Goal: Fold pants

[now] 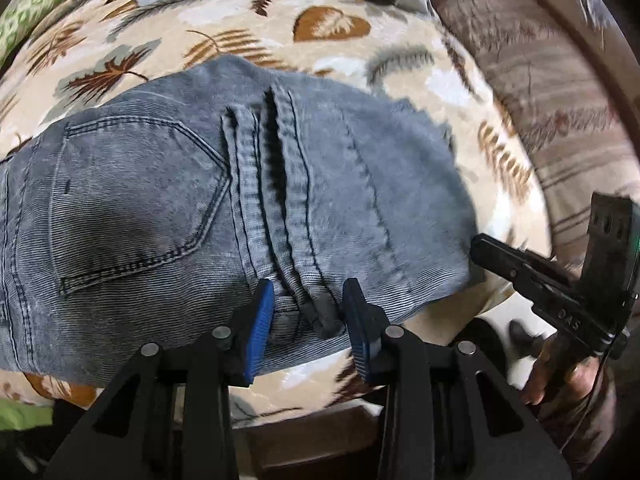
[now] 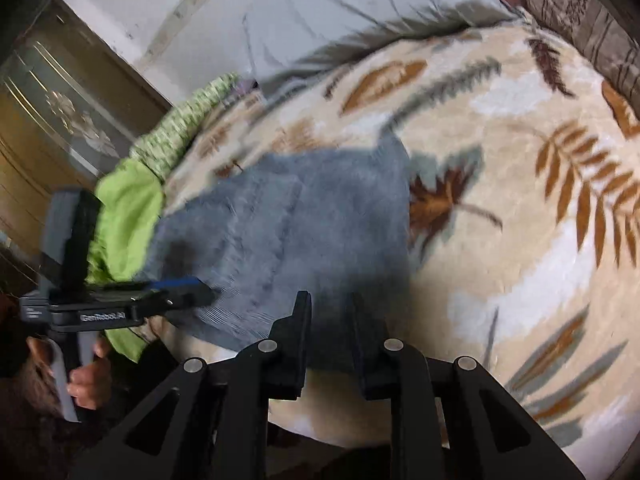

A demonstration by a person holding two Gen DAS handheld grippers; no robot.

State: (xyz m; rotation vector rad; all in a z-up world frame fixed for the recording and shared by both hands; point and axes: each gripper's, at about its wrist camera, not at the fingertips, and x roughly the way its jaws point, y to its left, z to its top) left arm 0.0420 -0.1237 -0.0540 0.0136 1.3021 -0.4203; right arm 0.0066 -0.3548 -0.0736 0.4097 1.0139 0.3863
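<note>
Grey-blue jeans (image 1: 168, 200) lie folded on a leaf-patterned blanket (image 1: 280, 28); a back pocket shows at the left and hems lie stacked across the middle. My left gripper (image 1: 308, 312) is open, its blue pads either side of the near fold of denim, not clamped. My right gripper (image 2: 330, 316) is open at the near edge of the jeans (image 2: 304, 216); it also shows in the left wrist view (image 1: 520, 272) at the jeans' right corner. The left gripper shows in the right wrist view (image 2: 180, 292) at the jeans' left edge.
A grey pillow (image 2: 360, 12) lies at the far end of the bed. Green fabric (image 2: 128, 216) is bunched at the bed's left edge. A striped brown cushion (image 1: 552, 92) lies on the right. A wooden cabinet (image 2: 52, 128) stands beyond the bed.
</note>
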